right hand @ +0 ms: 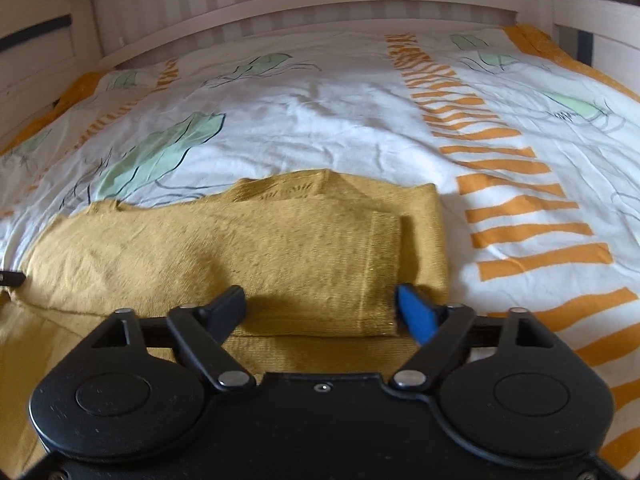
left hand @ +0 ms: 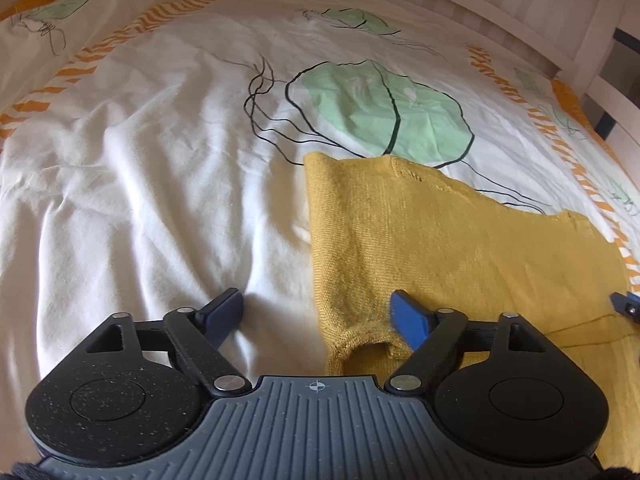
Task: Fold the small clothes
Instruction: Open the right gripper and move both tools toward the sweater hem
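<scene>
A mustard-yellow knitted sweater (left hand: 460, 240) lies flat on the bed, partly folded. In the left wrist view my left gripper (left hand: 318, 308) stands open over the sweater's left edge, where a cuff (left hand: 364, 344) lies just in front of the jaws, gripped by neither. One finger is over the sheet, the other over the knit. In the right wrist view the sweater (right hand: 240, 248) has a sleeve (right hand: 372, 264) folded across it. My right gripper (right hand: 320, 306) is open above that sleeve's cuff end, and the pads do not press on it.
The bed cover (left hand: 160, 160) is white with green leaf prints and orange stripes (right hand: 520, 216), wrinkled in places. A pale wooden bed rail (right hand: 320, 4) runs along the far side. The right gripper's tip (left hand: 628, 304) shows at the left wrist view's right edge.
</scene>
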